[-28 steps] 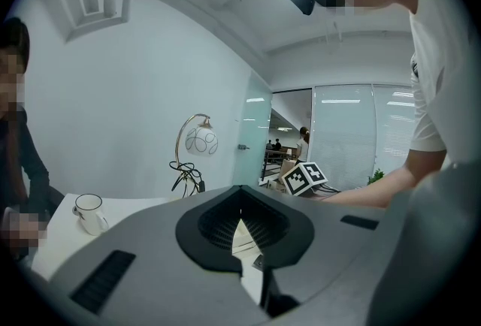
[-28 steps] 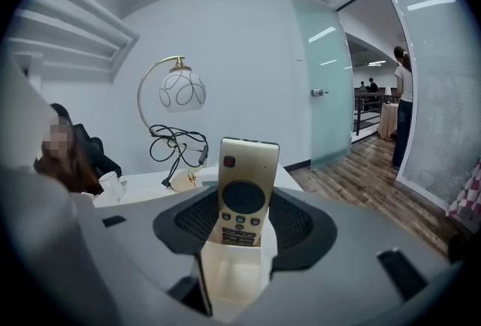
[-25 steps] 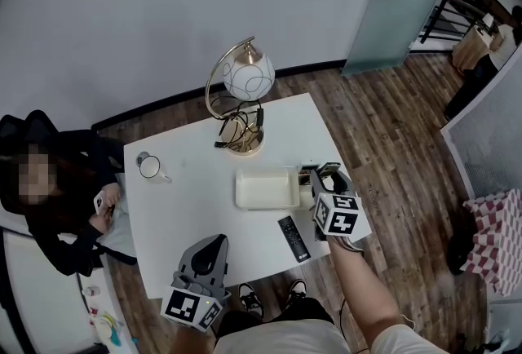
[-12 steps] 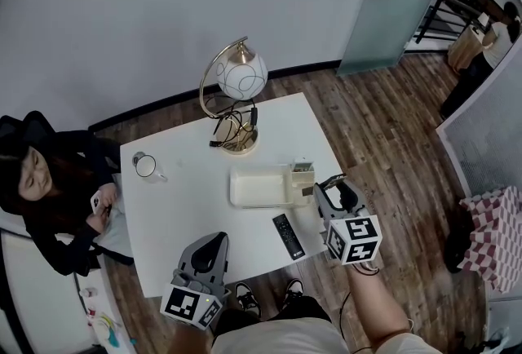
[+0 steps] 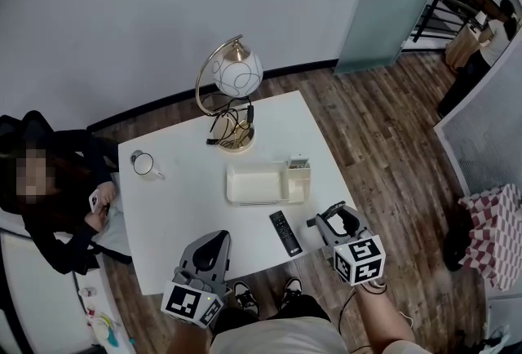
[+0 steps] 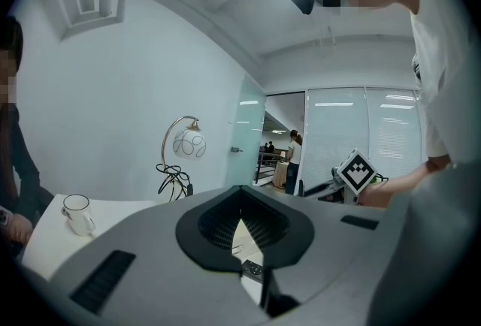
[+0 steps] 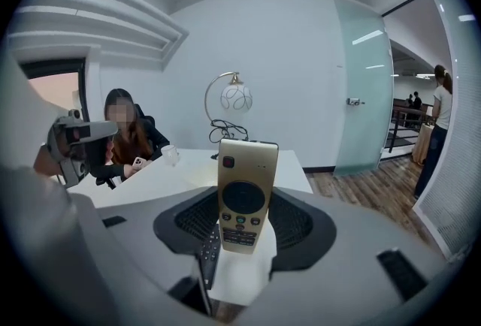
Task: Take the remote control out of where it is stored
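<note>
Right gripper [image 7: 246, 225] clamps a slim gold remote control [image 7: 245, 193], red button uppermost

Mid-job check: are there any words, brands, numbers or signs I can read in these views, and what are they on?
No text can be read anywhere.
Gold remote in the right gripper: button symbols only, too small to read.
Black remote on the table: pale print at its near end, too small to read.
Marker cube on that gripper: black and white squares, no letters.
Mug: no print seen.
</note>
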The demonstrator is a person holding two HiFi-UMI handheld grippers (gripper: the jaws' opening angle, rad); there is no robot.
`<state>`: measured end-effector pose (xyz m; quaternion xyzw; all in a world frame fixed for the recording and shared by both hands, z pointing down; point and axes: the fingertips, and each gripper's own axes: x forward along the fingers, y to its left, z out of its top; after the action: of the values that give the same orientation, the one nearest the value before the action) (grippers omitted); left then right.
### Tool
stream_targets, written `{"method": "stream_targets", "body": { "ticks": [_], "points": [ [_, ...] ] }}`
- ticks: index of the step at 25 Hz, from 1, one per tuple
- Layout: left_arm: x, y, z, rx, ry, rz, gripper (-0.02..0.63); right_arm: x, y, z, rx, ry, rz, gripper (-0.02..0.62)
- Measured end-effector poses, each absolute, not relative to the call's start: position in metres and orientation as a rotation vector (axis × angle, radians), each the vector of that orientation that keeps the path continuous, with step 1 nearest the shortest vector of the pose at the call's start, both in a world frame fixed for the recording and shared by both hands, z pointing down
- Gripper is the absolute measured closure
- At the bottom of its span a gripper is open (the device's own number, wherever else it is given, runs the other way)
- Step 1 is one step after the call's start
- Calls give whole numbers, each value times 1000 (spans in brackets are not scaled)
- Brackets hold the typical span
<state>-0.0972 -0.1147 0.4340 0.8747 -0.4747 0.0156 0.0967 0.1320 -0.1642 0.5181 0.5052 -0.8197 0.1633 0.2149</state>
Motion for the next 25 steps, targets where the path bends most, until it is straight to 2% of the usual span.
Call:
{"method": "stream_targets", "body": {
  "ticks": [13, 25],
  "points": [
    [-103, -108, 437, 2573, -1418, 49, 600, 138, -144, 620, 1029, -1915, 653, 383],
    [-108, -106, 443, 2563, -1415, 63, 600, 118, -175, 678, 881, -1778, 606, 400]
  ]
}}
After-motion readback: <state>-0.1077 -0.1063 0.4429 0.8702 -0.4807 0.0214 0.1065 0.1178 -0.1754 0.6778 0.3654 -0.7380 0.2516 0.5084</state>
